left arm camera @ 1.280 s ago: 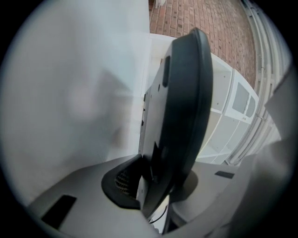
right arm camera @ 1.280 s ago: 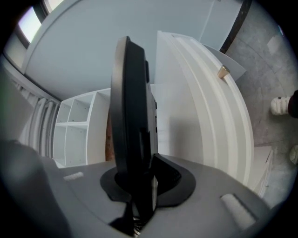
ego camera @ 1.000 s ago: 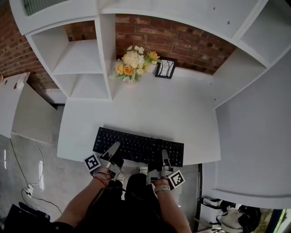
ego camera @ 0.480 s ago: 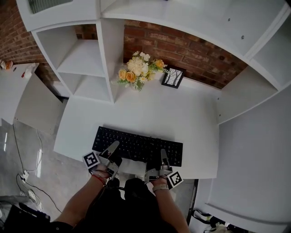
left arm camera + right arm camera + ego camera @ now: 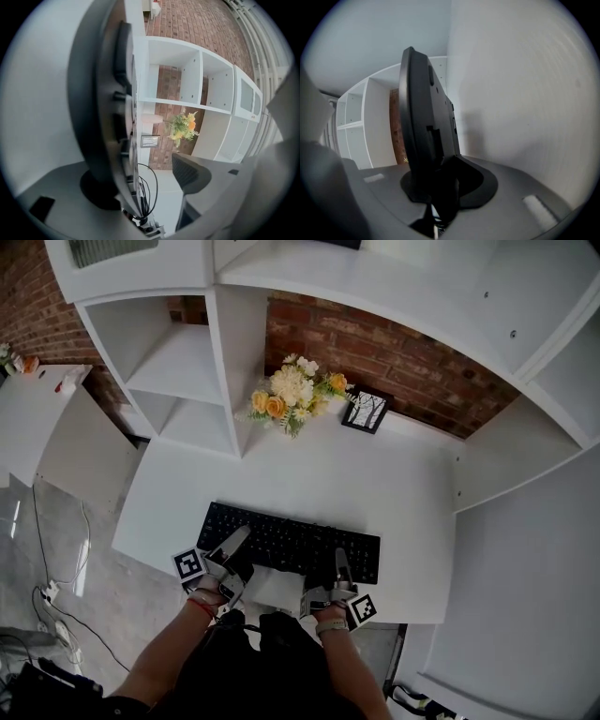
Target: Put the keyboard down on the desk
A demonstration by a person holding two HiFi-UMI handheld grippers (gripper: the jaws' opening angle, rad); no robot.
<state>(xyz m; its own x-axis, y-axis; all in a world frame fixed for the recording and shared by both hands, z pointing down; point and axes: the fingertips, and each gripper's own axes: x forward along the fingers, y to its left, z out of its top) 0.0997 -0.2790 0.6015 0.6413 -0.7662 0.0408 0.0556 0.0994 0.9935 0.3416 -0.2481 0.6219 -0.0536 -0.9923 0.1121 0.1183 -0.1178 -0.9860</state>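
Note:
A black keyboard [image 5: 291,542] lies flat on the white desk [image 5: 328,474], near the front edge. My left gripper [image 5: 234,559] is at its near left edge. Its jaws have just been opening: in the left gripper view the keyboard [image 5: 115,117] rests against one jaw, and the other pad [image 5: 190,172] stands apart from it. The left gripper [image 5: 150,178] is therefore open around the keyboard. My right gripper [image 5: 337,568] is at the near right edge. In the right gripper view the keyboard's edge [image 5: 424,122] sits clamped in the right gripper [image 5: 436,187].
A bunch of yellow and white flowers [image 5: 295,395] and a small framed picture [image 5: 367,411] stand at the back of the desk, against the brick wall. White shelf units [image 5: 178,362] flank the desk on both sides. A thin black cable [image 5: 151,187] hangs by the keyboard.
The keyboard and both grippers have slid a little farther onto the desk from its front edge. The head view has tilted slightly.

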